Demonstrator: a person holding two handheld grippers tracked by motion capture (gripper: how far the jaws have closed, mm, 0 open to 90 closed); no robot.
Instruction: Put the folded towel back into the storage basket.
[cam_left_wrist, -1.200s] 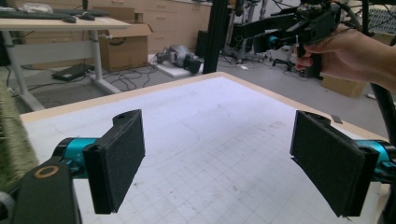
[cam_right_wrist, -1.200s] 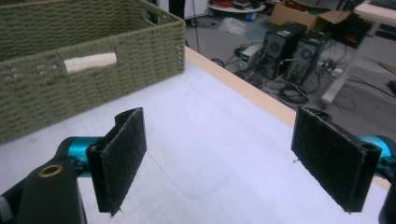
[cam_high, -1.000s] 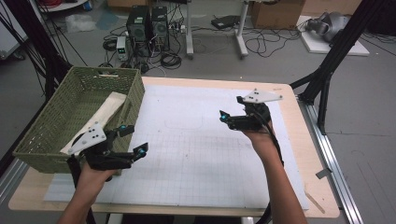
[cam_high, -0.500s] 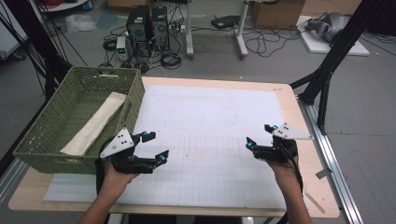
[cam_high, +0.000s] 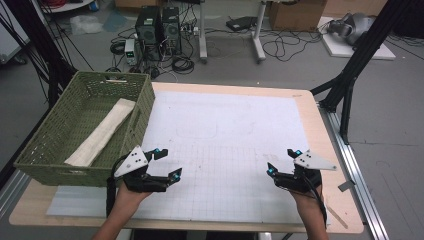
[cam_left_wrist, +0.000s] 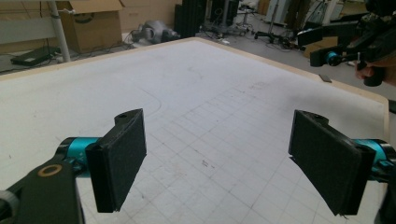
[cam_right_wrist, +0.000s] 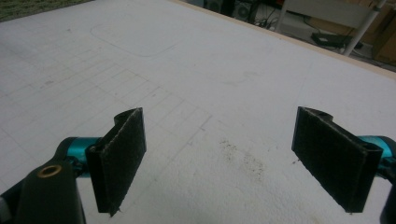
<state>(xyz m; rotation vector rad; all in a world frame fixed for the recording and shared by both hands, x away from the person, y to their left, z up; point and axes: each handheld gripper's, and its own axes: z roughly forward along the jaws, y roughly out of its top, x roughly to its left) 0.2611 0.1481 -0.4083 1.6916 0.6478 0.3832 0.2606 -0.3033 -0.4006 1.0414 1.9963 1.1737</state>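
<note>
Cloth (cam_high: 100, 132) lies in basket (cam_high: 35, 165) at 10 o'clock; left gripper (cam_high: 166, 164) and right gripper (cam_high: 282, 162) fingers wide, empty over bare table (cam_high: 225, 120); work apparently finished.

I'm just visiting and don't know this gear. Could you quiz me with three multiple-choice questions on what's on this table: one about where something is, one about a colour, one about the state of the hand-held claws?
1. Where does the folded cloth lie?
A. inside the basket
B. on the white mat
C. on the floor

2. What colour is the basket?
A. red
B. green
C. blue

3. How do the jaws of the left gripper and right gripper stand?
A. both shut on the cloth
B. one open, one shut
C. both open, holding nothing

Answers: 1 A, the cloth rests within the basket's woven walls. 2 B, the weave is green. 3 C, each gripper view shows its pads wide apart over bare mat.
</note>
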